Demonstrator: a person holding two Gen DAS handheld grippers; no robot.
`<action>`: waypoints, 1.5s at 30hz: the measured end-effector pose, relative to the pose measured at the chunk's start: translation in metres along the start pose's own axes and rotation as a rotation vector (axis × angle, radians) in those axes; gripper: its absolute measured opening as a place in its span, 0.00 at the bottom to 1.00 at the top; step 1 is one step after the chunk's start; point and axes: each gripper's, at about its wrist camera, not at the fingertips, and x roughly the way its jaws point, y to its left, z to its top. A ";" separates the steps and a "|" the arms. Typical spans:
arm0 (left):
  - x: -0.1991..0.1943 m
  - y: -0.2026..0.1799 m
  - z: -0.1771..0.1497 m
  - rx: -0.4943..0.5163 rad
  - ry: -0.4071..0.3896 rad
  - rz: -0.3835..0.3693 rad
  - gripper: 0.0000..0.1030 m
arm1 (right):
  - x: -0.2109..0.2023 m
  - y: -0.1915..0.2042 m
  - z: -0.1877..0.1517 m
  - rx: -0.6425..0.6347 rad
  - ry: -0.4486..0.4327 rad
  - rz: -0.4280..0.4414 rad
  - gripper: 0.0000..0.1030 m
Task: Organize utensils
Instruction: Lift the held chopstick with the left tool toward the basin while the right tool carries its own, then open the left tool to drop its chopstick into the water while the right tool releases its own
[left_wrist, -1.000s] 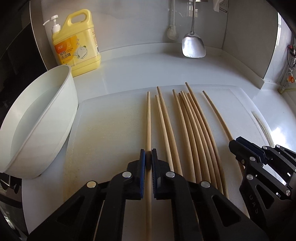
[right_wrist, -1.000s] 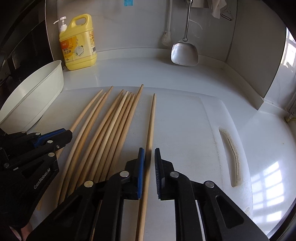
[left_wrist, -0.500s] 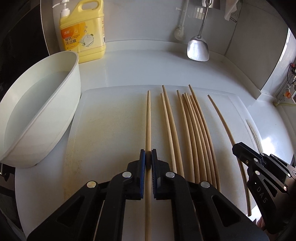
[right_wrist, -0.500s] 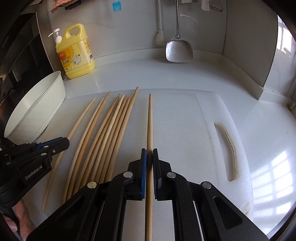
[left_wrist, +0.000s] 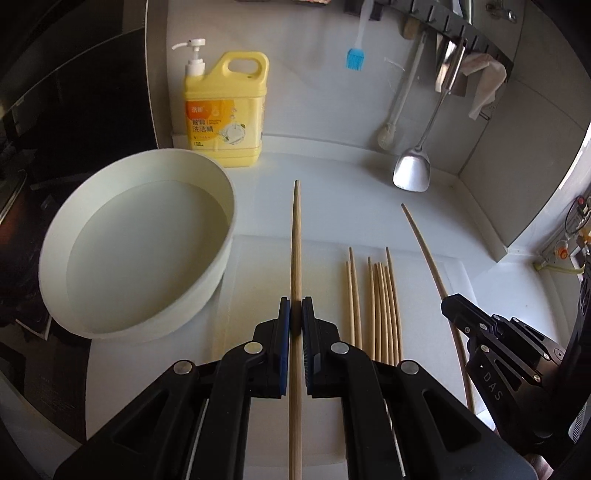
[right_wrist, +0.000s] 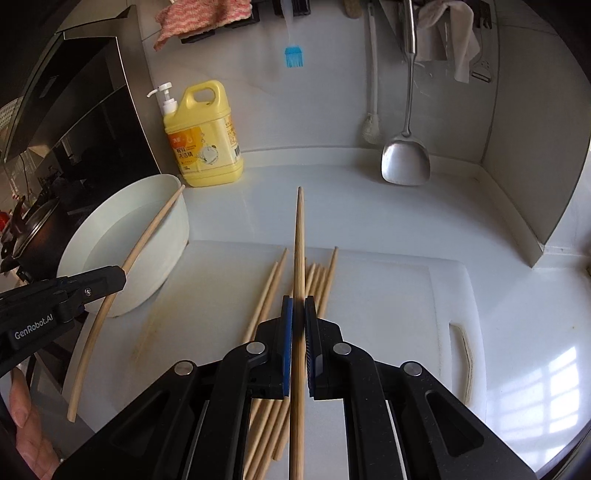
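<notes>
**Two chopsticks pinched and raised over the board**

Hidden or cut off: rear end of the left chopstick (left_wrist: 295, 258) lost under the frame's bottom edge between the black arms of the left claw (left_wrist: 295, 321). Same for the right chopstick (right_wrist: 298, 295) in the right claw (right_wrist: 298, 314). Near ends of the loose chopsticks (left_wrist: 380, 306) covered by the claw body in both views. Water level in the white basin (left_wrist: 221, 221) hard to judge; inside looks pale and smooth. Part of a hand (right_wrist: 26, 435) at lower left of the right view, blurred and cropped.

Claw state: left claw pressed onto its chopstick, blue pads tight on both sides, tip pointing toward the back wall. Right claw likewise clamped on its own chopstick. Both sticks clear of the cutting board (right_wrist: 406, 295), tips out past its far edge.

Edges and room: basin just beside the board's left edge. Right half of the board bare up to its handle slot (right_wrist: 467, 362). Open white counter (right_wrist: 369, 206) between board and wall. Detergent bottle (left_wrist: 225, 114) standing at the back behind the basin; metal spatula (right_wrist: 405, 162) hanging at the back wall.

View differences: left view shows the right claw at its right edge, with its chopstick as a long curved line. Right view shows the left claw at its left, stick reaching across the basin rim. Pink cloth (right_wrist: 203, 18) on the rack in the right view only.
</notes>
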 end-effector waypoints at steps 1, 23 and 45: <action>-0.005 0.009 0.005 -0.009 -0.010 0.008 0.07 | -0.001 0.008 0.008 -0.008 -0.008 0.009 0.06; 0.066 0.221 0.076 -0.077 0.074 0.103 0.07 | 0.143 0.223 0.105 -0.004 0.126 0.172 0.06; 0.113 0.251 0.061 -0.086 0.237 0.060 0.19 | 0.201 0.233 0.081 0.020 0.370 0.095 0.07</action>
